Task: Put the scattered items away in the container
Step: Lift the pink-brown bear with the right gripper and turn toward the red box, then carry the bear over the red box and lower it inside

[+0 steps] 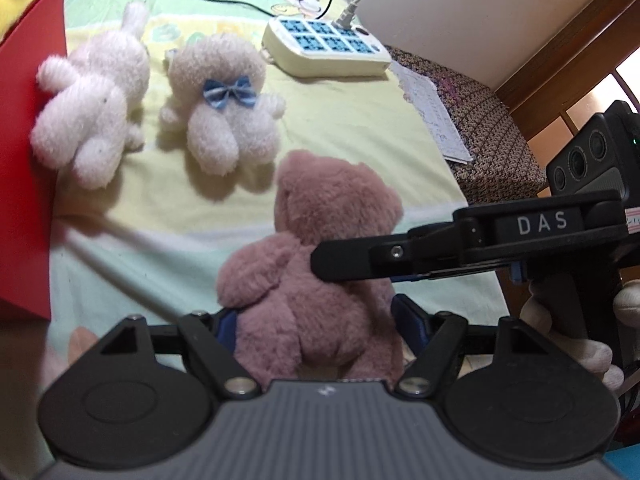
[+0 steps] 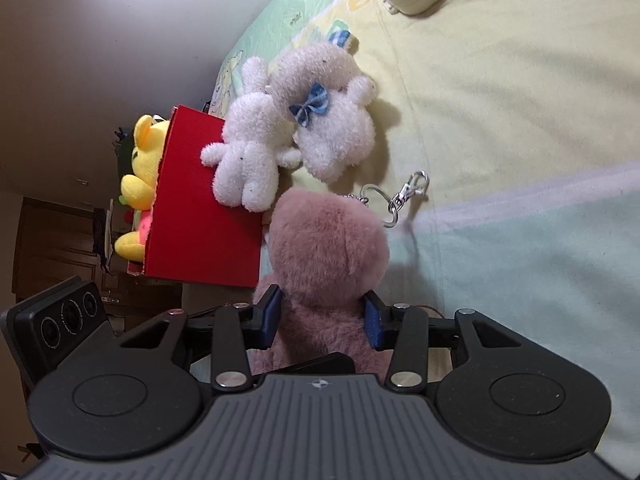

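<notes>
Both the left gripper [image 1: 318, 330] and right gripper [image 2: 322, 316] clamped the pink bear [image 1: 320, 248], supporting it for transfer to the red box [image 2: 200, 200] at ten o'clock

L tongs [image 1: 320, 330] clamped, R tongs [image 2: 322, 316] clamped, both angled down

A dusty pink plush bear [image 1: 320, 280] sits between dark blue pads [image 2: 269, 316] on black grippers. Two white fluffy plush toys [image 1: 88, 96] lie beyond it, one wearing a blue-and-white striped bow [image 1: 229, 93]. The box [image 2: 200, 200] is bright red, with a yellow plush [image 2: 138, 184] inside. The sheet [image 1: 340, 120] is pale yellow and mint green with cartoon prints. The power strip [image 1: 324, 46] is cream with blue sockets.
</notes>
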`<state>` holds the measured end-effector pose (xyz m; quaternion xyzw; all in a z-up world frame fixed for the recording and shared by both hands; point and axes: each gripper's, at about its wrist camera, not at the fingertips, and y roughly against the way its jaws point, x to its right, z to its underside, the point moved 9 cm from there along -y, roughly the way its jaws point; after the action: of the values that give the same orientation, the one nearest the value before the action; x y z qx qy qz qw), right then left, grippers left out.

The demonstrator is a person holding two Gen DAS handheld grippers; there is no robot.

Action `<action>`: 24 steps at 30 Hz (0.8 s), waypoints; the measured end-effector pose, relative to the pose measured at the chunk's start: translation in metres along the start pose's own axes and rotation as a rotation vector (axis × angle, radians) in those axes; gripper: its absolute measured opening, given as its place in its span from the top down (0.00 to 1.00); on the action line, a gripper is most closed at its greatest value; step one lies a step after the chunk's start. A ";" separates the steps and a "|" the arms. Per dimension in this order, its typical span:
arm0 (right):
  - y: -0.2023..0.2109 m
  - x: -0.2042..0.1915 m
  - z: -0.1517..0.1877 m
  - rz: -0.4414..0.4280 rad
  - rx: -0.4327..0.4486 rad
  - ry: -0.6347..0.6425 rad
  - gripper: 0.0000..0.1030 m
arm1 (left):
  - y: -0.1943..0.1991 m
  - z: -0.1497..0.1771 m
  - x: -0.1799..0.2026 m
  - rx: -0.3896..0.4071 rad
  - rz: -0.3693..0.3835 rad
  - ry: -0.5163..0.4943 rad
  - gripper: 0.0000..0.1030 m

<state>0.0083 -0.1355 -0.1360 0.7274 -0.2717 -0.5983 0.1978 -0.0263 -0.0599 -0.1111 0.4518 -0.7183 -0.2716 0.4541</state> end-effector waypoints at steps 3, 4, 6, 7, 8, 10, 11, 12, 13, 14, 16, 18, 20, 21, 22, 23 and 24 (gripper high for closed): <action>0.015 -0.020 -0.013 -0.010 0.046 0.051 0.56 | 0.018 -0.019 0.010 0.055 0.002 -0.024 0.28; 0.020 -0.027 -0.018 -0.017 0.060 0.069 0.56 | 0.025 -0.026 0.012 0.075 0.000 -0.031 0.28; 0.028 -0.044 -0.028 -0.037 0.088 0.107 0.56 | 0.041 -0.040 0.015 0.120 -0.003 -0.042 0.28; 0.032 -0.052 -0.032 -0.047 0.101 0.126 0.56 | 0.049 -0.046 0.016 0.142 -0.007 -0.047 0.28; 0.034 -0.061 -0.037 -0.058 0.113 0.146 0.56 | 0.057 -0.051 0.016 0.163 -0.011 -0.052 0.28; 0.037 -0.081 -0.045 -0.081 0.132 0.186 0.56 | 0.076 -0.062 0.014 0.208 -0.025 -0.062 0.28; 0.038 -0.090 -0.048 -0.093 0.139 0.205 0.56 | 0.086 -0.066 0.013 0.229 -0.032 -0.066 0.28; 0.037 -0.100 -0.052 -0.103 0.145 0.221 0.56 | 0.096 -0.070 0.010 0.249 -0.038 -0.067 0.28; 0.036 -0.110 -0.054 -0.112 0.152 0.237 0.56 | 0.105 -0.074 0.007 0.266 -0.042 -0.068 0.28; 0.035 -0.121 -0.057 -0.120 0.158 0.255 0.56 | 0.115 -0.077 0.003 0.283 -0.047 -0.073 0.28; 0.030 -0.143 -0.061 -0.132 0.170 0.293 0.56 | 0.134 -0.083 -0.006 0.316 -0.061 -0.086 0.28; 0.024 -0.164 -0.064 -0.141 0.181 0.326 0.56 | 0.154 -0.090 -0.018 0.347 -0.070 -0.090 0.28; 0.014 -0.184 -0.067 -0.142 0.191 0.349 0.56 | 0.171 -0.095 -0.034 0.368 -0.064 -0.086 0.28; 0.008 -0.194 -0.068 -0.140 0.196 0.358 0.56 | 0.179 -0.097 -0.043 0.375 -0.062 -0.086 0.28; 0.002 -0.204 -0.068 -0.138 0.201 0.367 0.56 | 0.188 -0.098 -0.052 0.381 -0.062 -0.088 0.28; -0.005 -0.212 -0.068 -0.136 0.204 0.371 0.56 | 0.195 -0.099 -0.061 0.384 -0.064 -0.090 0.28; -0.013 -0.222 -0.068 -0.134 0.207 0.375 0.56 | 0.203 -0.098 -0.071 0.388 -0.067 -0.095 0.28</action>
<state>0.0466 0.0120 0.0396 0.8587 -0.2413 -0.4334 0.1290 -0.0071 0.0957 0.0663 0.5411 -0.7624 -0.1639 0.3148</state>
